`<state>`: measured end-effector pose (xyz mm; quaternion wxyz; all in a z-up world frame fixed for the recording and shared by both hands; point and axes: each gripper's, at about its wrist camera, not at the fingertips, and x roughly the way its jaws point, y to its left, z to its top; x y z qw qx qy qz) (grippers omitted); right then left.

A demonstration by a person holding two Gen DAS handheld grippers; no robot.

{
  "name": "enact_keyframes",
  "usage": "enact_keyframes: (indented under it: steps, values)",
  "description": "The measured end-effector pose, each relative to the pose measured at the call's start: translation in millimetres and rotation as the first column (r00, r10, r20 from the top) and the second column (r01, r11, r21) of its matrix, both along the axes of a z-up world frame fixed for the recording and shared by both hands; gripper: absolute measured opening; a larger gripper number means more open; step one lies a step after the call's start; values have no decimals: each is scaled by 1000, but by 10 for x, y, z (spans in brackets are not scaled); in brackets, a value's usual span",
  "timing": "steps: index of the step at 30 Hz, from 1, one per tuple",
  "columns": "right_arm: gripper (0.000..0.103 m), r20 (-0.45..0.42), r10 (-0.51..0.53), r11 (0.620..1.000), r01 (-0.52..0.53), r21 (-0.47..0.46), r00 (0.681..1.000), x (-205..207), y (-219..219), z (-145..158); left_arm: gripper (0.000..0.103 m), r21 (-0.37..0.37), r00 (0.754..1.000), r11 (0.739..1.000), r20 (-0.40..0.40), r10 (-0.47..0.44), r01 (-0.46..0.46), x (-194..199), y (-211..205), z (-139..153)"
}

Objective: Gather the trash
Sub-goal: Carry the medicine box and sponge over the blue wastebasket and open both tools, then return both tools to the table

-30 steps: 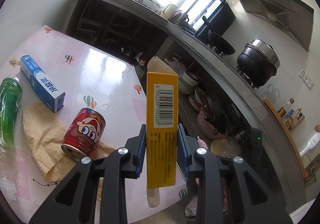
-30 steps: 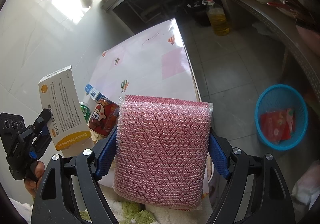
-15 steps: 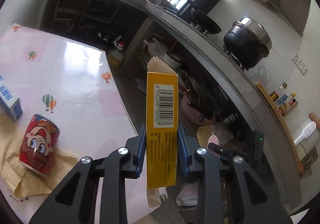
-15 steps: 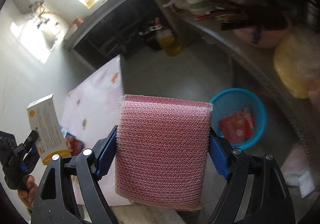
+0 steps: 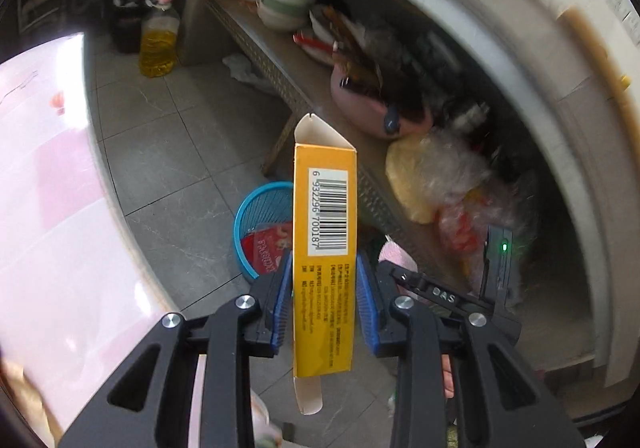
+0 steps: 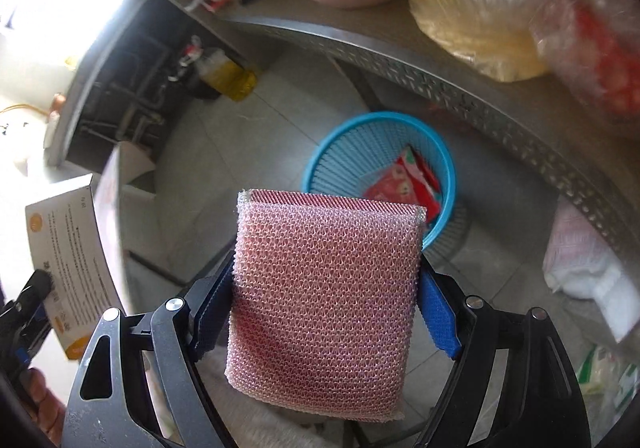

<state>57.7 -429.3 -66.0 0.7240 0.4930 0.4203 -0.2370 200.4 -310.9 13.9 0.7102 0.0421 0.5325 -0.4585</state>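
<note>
Both grippers (box (image 5: 325, 232), sponge (image 6: 324, 300) clamped) now overlook basket (image 6: 344, 136).

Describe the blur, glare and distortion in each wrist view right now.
Left wrist view: the yellow box in the left gripper is sharp, the shelf clutter smeared, the table edge blown out. Right wrist view: the pink sponge is crisp, the window corner overexposed, the shelf edge bowed by the fisheye.

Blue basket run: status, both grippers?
Left gripper shut on yellow box. Right gripper shut on pink sponge. Blue basket ahead, path open.
</note>
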Motion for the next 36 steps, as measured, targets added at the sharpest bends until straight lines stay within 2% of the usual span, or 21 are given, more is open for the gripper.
enact_keyframes:
  steps: [4, 6, 7, 9, 12, 18, 23, 27, 32, 36]
  values:
    - [84, -26, -35, 999, 34, -27, 999, 229, -238, -241, 32, 73, 998, 996, 8, -59, 58, 44, -545, -245]
    - [87, -58, -51, 997, 48, -59, 997, 332, -348, -422, 46, 116, 995, 989, 18, -95, 92, 53, -760, -401]
    - [87, -81, -61, 997, 56, -60, 995, 344, -383, -510, 60, 136, 996, 987, 32, -88, 83, 65, -822, -470]
    - [87, -112, -79, 997, 77, -27, 991, 363, -430, -670, 61, 158, 997, 986, 47, -60, 52, 81, -856, -548]
    - [87, -90, -110, 994, 112, 13, 990, 223, -356, -731, 61, 115, 998, 992, 14, -62, 60, 57, -713, -519]
    - [87, -90, -90, 995, 94, 43, 992, -141, -26, -710, 61, 73, 998, 997, 58, -32, 28, 0, -348, -199]
    - [87, -85, -81, 995, 85, 45, 993, -298, 101, -528, 62, 35, 993, 999, 112, -29, 25, -141, -11, 104]
    - [87, -62, -10, 1000, 9, -16, 998, -255, 266, -234, 64, -11, 989, 1000, 145, -15, 17, -280, 372, 304]
    - [87, 40, 86, 993, -82, -80, 995, -70, 422, 189, 67, -50, 981, 999, 192, 11, -2, -415, 891, 469]
    - [87, 134, 177, 981, -164, -106, 975, 118, 577, 536, 68, -82, 972, 995, 222, 75, -58, -456, 1404, 580]
